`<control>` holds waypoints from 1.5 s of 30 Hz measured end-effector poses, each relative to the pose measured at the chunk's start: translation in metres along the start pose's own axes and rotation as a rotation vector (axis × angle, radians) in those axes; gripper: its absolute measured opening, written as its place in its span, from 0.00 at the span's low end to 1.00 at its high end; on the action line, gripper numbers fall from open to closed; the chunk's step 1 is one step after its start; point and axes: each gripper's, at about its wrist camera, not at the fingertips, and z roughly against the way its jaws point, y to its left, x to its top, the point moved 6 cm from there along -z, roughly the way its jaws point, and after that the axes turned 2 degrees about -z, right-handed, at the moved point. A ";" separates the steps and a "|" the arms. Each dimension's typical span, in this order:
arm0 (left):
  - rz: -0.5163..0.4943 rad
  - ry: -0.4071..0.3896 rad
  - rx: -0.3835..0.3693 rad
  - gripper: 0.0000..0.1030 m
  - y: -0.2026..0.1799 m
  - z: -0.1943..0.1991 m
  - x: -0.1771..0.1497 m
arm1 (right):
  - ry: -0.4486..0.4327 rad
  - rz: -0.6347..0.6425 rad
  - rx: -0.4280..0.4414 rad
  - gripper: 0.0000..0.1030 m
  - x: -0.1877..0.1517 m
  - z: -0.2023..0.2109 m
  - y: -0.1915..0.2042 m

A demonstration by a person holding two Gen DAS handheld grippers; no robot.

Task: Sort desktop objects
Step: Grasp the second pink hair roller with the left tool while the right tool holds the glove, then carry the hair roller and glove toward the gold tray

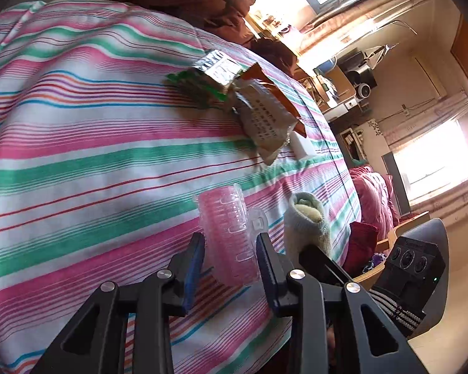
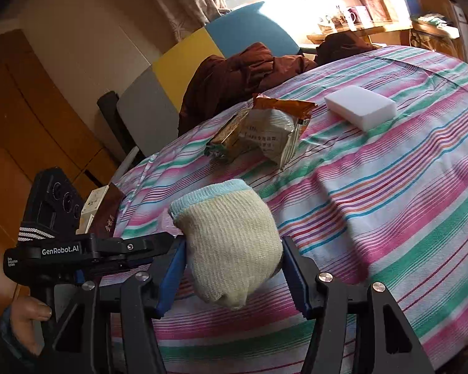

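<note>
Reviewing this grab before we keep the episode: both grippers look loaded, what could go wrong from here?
1. The left gripper brackets the pink hair roller only at its lower end; a round, ribbed plastic thing may twist or slip out.
2. The right gripper straddles the rolled sock, which bulges past the pads; soft knit could sag or unroll.
3. Both grippers work close together, so they may collide.

pink ribbed hair roller (image 1: 227, 233), cream rolled sock (image 2: 231, 243), snack packets (image 2: 265, 131), white sponge (image 2: 360, 107) on striped cloth
</note>
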 end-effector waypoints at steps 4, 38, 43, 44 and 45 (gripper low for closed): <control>0.008 -0.028 0.019 0.34 0.018 0.021 -0.013 | 0.008 0.082 -0.055 0.58 -0.005 -0.002 0.017; -0.177 -0.249 0.131 0.26 0.020 0.097 -0.034 | 0.045 0.226 -0.087 0.58 -0.013 -0.017 0.074; -0.147 -0.217 0.095 0.38 0.027 0.091 -0.039 | 0.022 0.245 -0.091 0.58 -0.011 -0.011 0.083; -0.143 -0.210 0.089 0.43 0.026 0.090 -0.039 | 0.016 0.247 -0.092 0.58 -0.010 -0.010 0.084; -0.140 -0.204 0.083 0.53 0.026 0.088 -0.040 | 0.014 0.247 -0.091 0.58 -0.009 -0.009 0.084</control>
